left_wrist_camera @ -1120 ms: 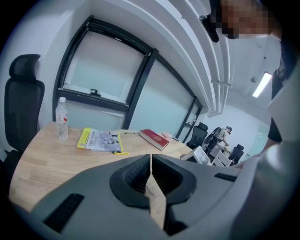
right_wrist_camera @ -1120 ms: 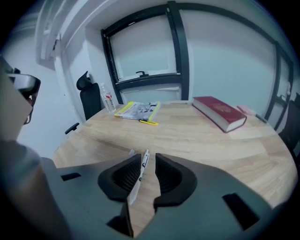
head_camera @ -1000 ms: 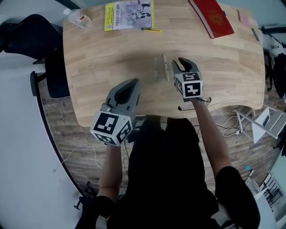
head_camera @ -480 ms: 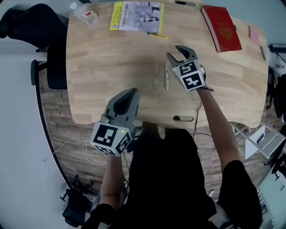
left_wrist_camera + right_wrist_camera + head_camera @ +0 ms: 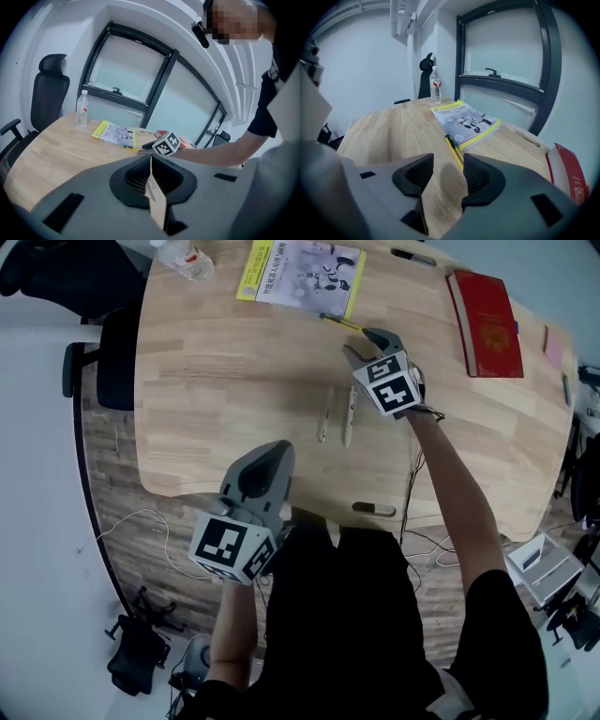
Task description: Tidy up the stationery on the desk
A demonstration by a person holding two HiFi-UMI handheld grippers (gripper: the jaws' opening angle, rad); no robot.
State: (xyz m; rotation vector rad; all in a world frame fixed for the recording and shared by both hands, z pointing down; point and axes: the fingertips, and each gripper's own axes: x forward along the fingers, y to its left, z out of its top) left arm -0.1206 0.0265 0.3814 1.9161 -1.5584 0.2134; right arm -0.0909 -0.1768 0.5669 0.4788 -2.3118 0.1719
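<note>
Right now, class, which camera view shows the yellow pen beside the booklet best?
The right gripper view: the yellow pen lies close and large. The head view shows the yellow pen small; the left gripper view, a distant sliver.

Wooden desk (image 5: 216,381), holding: 1 upright water bottle (image 5: 187,257); 1 yellow-edged booklet (image 5: 300,273); 1 yellow pen (image 5: 339,322); 1 black marker (image 5: 412,257); 1 red book (image 5: 489,322); left pale pen (image 5: 323,415) beside right pale pen (image 5: 349,415), mid-desk.

Even daylight, fisheye-warped edges
</note>
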